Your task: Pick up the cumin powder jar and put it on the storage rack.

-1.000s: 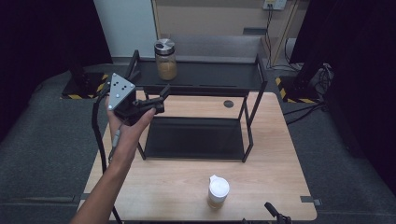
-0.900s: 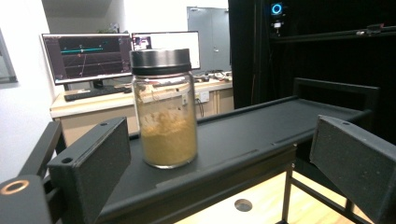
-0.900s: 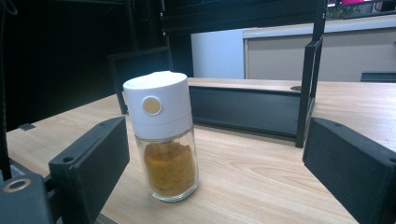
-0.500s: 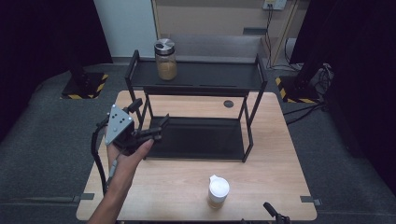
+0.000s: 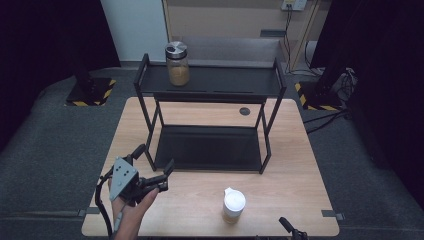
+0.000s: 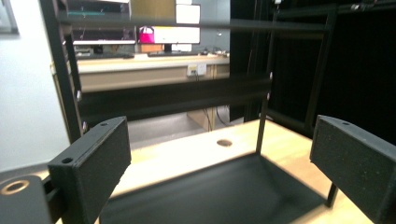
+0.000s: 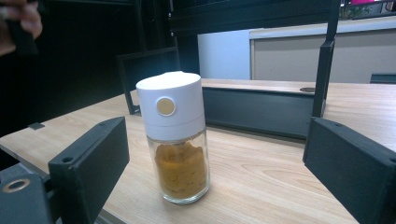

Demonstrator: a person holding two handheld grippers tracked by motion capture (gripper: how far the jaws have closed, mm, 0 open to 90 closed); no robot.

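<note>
Left tool (image 5: 154,161): jaws wide apart with nothing between them, held low over the worktop (image 5: 300,200) at the front left corner of the black rack (image 5: 270,125), pointing into its lower shelf.
Right tool (image 7: 215,154): jaws spread, gripping nothing, aimed at the white-capped spice jar (image 7: 176,135).
Spice jar: upright on the worktop's front edge, ahead of the right tool's jaws, touching neither.
Steel-lidded jar (image 5: 177,63): on the rack's top shelf, left end.

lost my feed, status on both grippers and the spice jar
Left gripper jaws open, empty, low by the rack. Right gripper jaws open, facing white-capped spice jar, not touching. Nothing between them.
</note>
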